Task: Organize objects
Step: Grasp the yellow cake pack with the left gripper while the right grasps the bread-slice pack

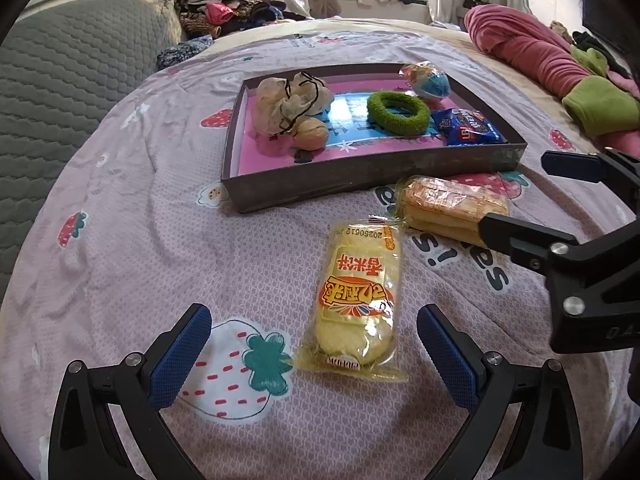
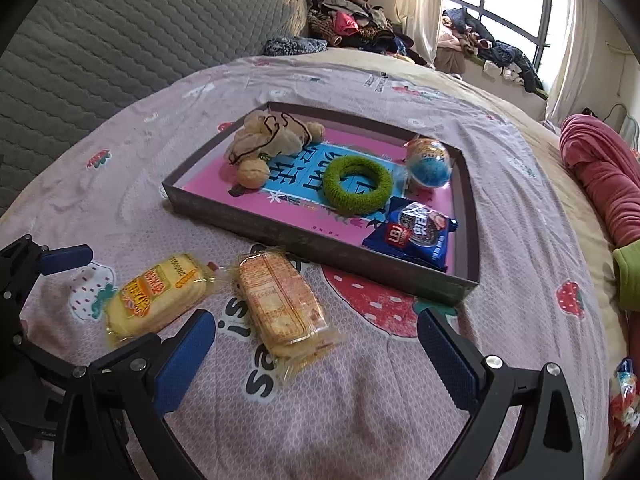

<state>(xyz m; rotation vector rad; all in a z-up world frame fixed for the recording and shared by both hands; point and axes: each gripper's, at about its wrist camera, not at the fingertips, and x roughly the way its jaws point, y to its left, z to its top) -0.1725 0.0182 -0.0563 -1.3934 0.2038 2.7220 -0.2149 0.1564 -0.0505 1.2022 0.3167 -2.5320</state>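
A dark shallow box (image 1: 360, 184) (image 2: 304, 244) lies on the bed. It holds a beige cloth bag (image 1: 292, 100) (image 2: 272, 136), a walnut (image 1: 310, 134) (image 2: 252, 173), a green ring (image 1: 397, 113) (image 2: 357, 185), a blue-and-white ball (image 1: 430, 82) (image 2: 430, 162) and a blue snack pack (image 1: 468, 128) (image 2: 416, 236). Two yellow snack packs lie in front of it: one (image 1: 356, 304) (image 2: 156, 296) between my left gripper's fingers, the other (image 1: 444, 208) (image 2: 280, 304) just ahead of my right gripper. My left gripper (image 1: 314, 356) is open. My right gripper (image 2: 316, 354) is open; it also shows in the left wrist view (image 1: 532, 196).
The bedsheet (image 1: 160, 240) is pink with a strawberry print. A grey quilted headboard (image 1: 60, 80) stands left. A pink and green blanket roll (image 1: 560, 72) lies right. Clothes are piled by the window (image 2: 500, 56). A small wrapped item (image 2: 624, 404) lies at the right edge.
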